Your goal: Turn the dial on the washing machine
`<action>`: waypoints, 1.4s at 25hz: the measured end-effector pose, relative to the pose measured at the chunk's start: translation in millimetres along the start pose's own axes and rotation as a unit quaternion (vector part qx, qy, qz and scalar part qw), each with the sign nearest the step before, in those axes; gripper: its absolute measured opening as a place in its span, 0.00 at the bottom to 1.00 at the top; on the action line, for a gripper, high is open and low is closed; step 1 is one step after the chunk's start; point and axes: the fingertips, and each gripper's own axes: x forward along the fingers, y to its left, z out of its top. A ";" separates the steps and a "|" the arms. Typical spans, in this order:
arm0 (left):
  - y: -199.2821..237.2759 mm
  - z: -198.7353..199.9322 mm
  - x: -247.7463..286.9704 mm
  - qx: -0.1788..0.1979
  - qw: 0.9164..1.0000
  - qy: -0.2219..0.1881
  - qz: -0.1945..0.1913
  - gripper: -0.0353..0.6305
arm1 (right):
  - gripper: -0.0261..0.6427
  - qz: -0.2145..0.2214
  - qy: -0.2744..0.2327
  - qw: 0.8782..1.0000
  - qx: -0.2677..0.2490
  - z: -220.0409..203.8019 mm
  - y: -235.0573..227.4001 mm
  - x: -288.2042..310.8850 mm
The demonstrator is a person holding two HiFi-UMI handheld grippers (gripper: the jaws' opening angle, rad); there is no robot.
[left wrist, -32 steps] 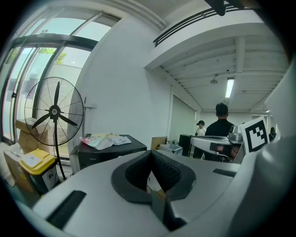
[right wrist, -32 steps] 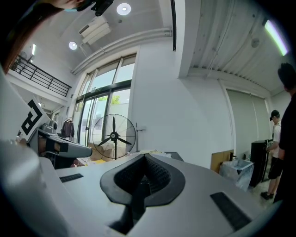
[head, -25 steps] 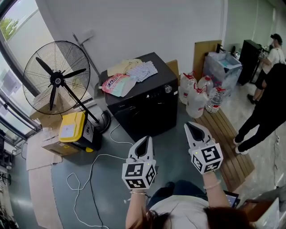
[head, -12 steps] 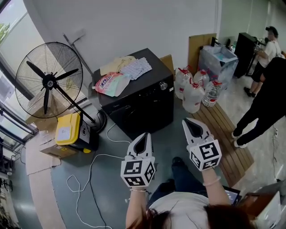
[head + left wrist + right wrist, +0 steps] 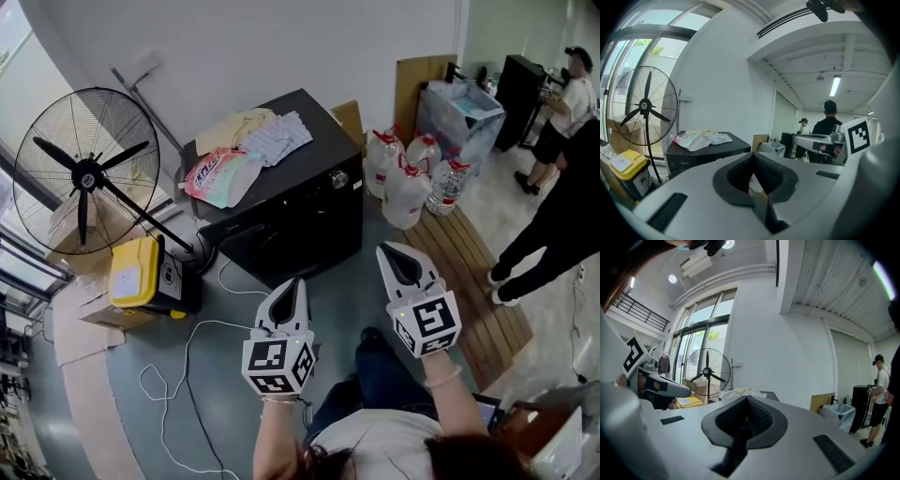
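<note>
The black washing machine (image 5: 291, 220) stands against the wall, and its round silver dial (image 5: 338, 179) sits at the front panel's upper right. Both grippers hang in the air well short of it. My left gripper (image 5: 292, 287) is shut and empty, below the machine's front. My right gripper (image 5: 390, 253) is also shut and empty, to the right of and below the dial. The left gripper view has the shut jaw tips (image 5: 752, 157) in front of the machine (image 5: 705, 153). In the right gripper view the closed tips (image 5: 746, 400) hide most of the machine.
Folded cloths (image 5: 267, 136) and a pink bag (image 5: 217, 174) lie on the machine's top. A large floor fan (image 5: 84, 173) and a yellow box (image 5: 131, 272) stand to the left. Water jugs (image 5: 408, 183), a wooden pallet (image 5: 473, 281) and a person (image 5: 558, 220) are to the right. A white cable (image 5: 192, 342) trails on the floor.
The head view has shifted a little, and the person's leg has come forward under the grippers. Both grippers stay shut and side by side, slightly further left in the picture.
</note>
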 end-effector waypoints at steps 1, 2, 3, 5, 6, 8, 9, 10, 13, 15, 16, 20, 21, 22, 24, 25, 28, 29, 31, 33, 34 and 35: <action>4.2 -0.7 6.9 -0.001 1.000 0.000 0.003 0.08 | 0.08 0.002 0.001 1.000 -0.003 -2.8 -4.0 6.5; 8.6 -1.7 13.9 -0.002 1.000 0.000 0.006 0.08 | 0.08 0.005 0.002 1.000 -0.007 -5.7 -7.9 13.1; 13.4 -3.1 21.0 -0.003 1.000 0.001 0.010 0.08 | 0.08 0.008 0.004 1.000 -0.011 -8.8 -11.5 19.7; 23.5 -6.4 34.7 -0.004 1.000 0.003 0.018 0.08 | 0.08 0.016 0.007 1.000 -0.019 -15.5 -18.5 33.3; 28.6 -8.2 41.1 -0.004 1.000 0.005 0.023 0.08 | 0.08 0.019 0.008 1.000 -0.023 -19.0 -22.2 40.3; 38.8 -12.3 53.4 -0.004 0.999 0.006 0.032 0.08 | 0.08 0.026 0.010 0.999 -0.030 -26.6 -29.2 54.6; 44.1 -14.6 59.2 -0.005 0.999 0.008 0.037 0.08 | 0.08 0.030 0.012 0.999 -0.032 -30.9 -32.3 61.6; 49.5 -17.3 65.1 -0.007 0.999 0.009 0.042 0.08 | 0.08 0.034 0.015 0.999 -0.034 -35.4 -35.2 68.4; 64.9 -26.6 82.6 -0.014 0.998 0.013 0.062 0.08 | 0.08 0.053 0.019 0.998 -0.042 -45.5 -41.0 88.0; 73.8 -33.3 92.5 -0.016 0.997 0.015 0.075 0.08 | 0.08 0.069 0.020 0.996 -0.052 -53.2 -45.0 100.2; 77.5 -36.4 97.0 -0.017 0.996 0.016 0.081 0.08 | 0.08 0.074 0.023 0.996 -0.054 -58.1 -47.8 105.9; 91.3 -45.9 113.5 -0.024 0.995 0.020 0.099 0.08 | 0.08 0.088 0.027 0.994 -0.052 -73.7 -60.6 129.0; 95.6 -48.0 115.8 -0.029 0.994 0.020 0.105 0.08 | 0.08 0.092 0.027 0.994 -0.051 -77.0 -62.6 133.9; 100.3 -50.2 117.2 -0.036 0.993 0.020 0.112 0.08 | 0.08 0.095 0.028 0.994 -0.049 -80.5 -64.2 138.3; 110.0 -53.9 119.3 -0.046 0.991 0.019 0.126 0.08 | 0.08 0.100 0.033 0.993 -0.046 -89.0 -67.7 146.3; 114.5 -55.4 120.4 -0.048 0.990 0.019 0.131 0.08 | 0.08 0.103 0.034 0.993 -0.048 -93.1 -69.5 150.8; 126.9 -58.6 125.0 -0.045 0.989 0.018 0.142 0.08 | 0.08 0.104 0.040 0.993 -0.049 -105.5 -73.9 165.9; 130.9 -59.6 127.5 -0.043 0.988 0.018 0.144 0.08 | 0.08 0.103 0.043 0.993 -0.049 -109.6 -74.9 171.6; 138.7 -61.8 134.2 -0.040 0.988 0.018 0.146 0.08 | 0.08 0.103 0.041 0.992 -0.055 -115.6 -76.0 184.0; 146.3 -65.8 142.3 -0.034 0.989 0.020 0.144 0.08 | 0.08 0.101 0.041 0.992 -0.059 -121.5 -76.5 195.4; 150.7 -68.4 146.3 -0.032 0.989 0.021 0.142 0.08 | 0.08 0.099 0.041 0.992 -0.062 -124.2 -76.5 200.9; 155.8 -71.3 150.2 -0.031 0.989 0.022 0.141 0.08 | 0.08 0.097 0.041 0.992 -0.065 -126.8 -76.3 206.2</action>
